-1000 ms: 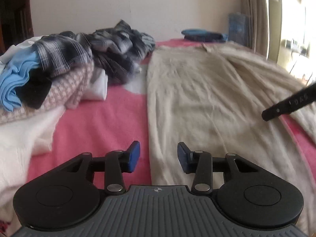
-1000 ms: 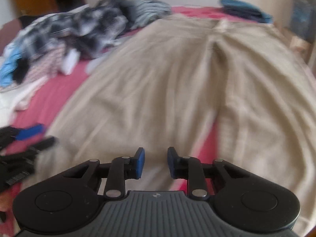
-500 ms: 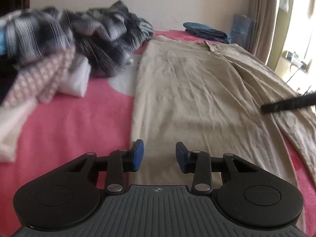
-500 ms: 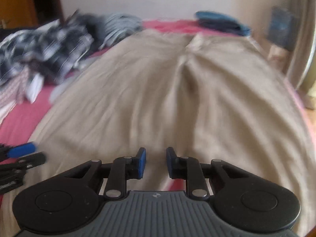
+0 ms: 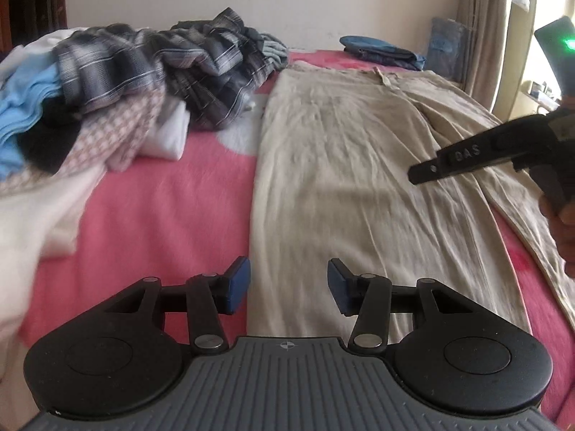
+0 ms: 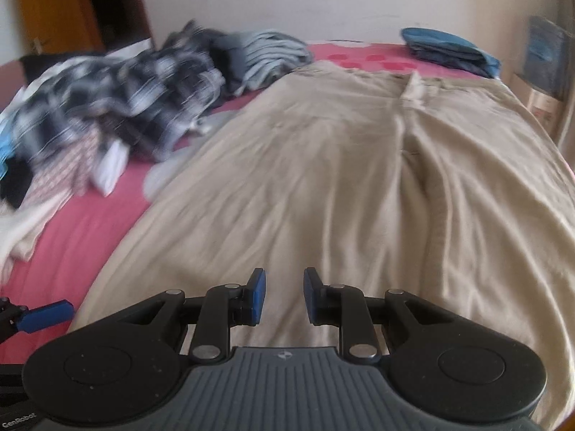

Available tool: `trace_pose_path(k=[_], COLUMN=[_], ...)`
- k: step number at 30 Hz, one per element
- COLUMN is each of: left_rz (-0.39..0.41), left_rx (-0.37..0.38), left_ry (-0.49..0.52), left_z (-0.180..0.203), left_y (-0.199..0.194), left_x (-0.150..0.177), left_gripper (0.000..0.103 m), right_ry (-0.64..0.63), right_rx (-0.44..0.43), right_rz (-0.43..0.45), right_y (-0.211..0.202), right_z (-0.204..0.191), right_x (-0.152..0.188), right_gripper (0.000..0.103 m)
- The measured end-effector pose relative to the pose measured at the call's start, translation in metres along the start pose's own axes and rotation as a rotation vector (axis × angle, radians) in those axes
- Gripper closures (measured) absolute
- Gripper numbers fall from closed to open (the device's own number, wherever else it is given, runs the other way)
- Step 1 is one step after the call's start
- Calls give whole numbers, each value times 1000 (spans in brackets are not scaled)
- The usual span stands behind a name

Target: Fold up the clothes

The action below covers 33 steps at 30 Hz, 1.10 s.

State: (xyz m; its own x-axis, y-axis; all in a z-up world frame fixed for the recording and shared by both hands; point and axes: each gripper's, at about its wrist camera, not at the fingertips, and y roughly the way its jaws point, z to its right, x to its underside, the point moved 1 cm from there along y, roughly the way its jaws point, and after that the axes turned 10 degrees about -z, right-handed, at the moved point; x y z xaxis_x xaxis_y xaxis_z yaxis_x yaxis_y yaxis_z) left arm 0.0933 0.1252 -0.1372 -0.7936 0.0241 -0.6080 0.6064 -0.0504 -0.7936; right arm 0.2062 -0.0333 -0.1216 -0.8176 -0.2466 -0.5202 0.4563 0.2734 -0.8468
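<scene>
- While the wide beige cotton trousers [image 6: 359, 179] lie spread flat, waistband toward 12 o'clock, on the pink-covered bed [image 5: 161, 208], the scene fits either a garment laid out for folding or one opened again, so I judge only that any fold should start from a clean hem or side edge.
- Doing it well means pinching one cloth layer near an edge, both sides together, and keeping the creases smoothed.
- At 10 o'clock sits a loose heap of plaid, blue and white clothes [image 5: 125, 82]; at 1 o'clock a folded blue stack [image 6: 449, 48].
- With its blue-padded jaws parted and holding nothing, the left hand-held gripper [image 5: 285, 287] hovers over the trousers' left edge at 6 o'clock.
- Also empty, the right hand-held gripper [image 6: 281, 294] has its jaws parted more narrowly and hangs low over the middle of the cloth, level, pointing toward the waistband.
</scene>
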Motion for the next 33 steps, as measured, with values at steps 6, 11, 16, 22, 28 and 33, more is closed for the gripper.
trace_pose_path(k=[6,11,16,22,28,33], left_rz=[-3,25,-52,-116,-125,-186], left_rx=[-30,69,144,136,109,81], left_ry=[131,179,187,112,114,181], left_z=[19,25,26,-5,-14,3], left_y=[-14,-41,-46,-59,-80,-79], left_x=[30,53,76,97,108,123], left_gripper=[54,54,55,57,54,54], right_ry=[-121,-132,-157,-141,-131,-324], right_rx=[-5,-47,-143,-94,-55,-129], right_rz=[-10,-26,-82,-163,-129,-142], right_y=[-7,-16,-30,-50,-94,-104], right_z=[-26,-33,-33,-7,-1,-50], right_x=[14,27,53,95,109,135], right_gripper=[78,78,78,78,77,77])
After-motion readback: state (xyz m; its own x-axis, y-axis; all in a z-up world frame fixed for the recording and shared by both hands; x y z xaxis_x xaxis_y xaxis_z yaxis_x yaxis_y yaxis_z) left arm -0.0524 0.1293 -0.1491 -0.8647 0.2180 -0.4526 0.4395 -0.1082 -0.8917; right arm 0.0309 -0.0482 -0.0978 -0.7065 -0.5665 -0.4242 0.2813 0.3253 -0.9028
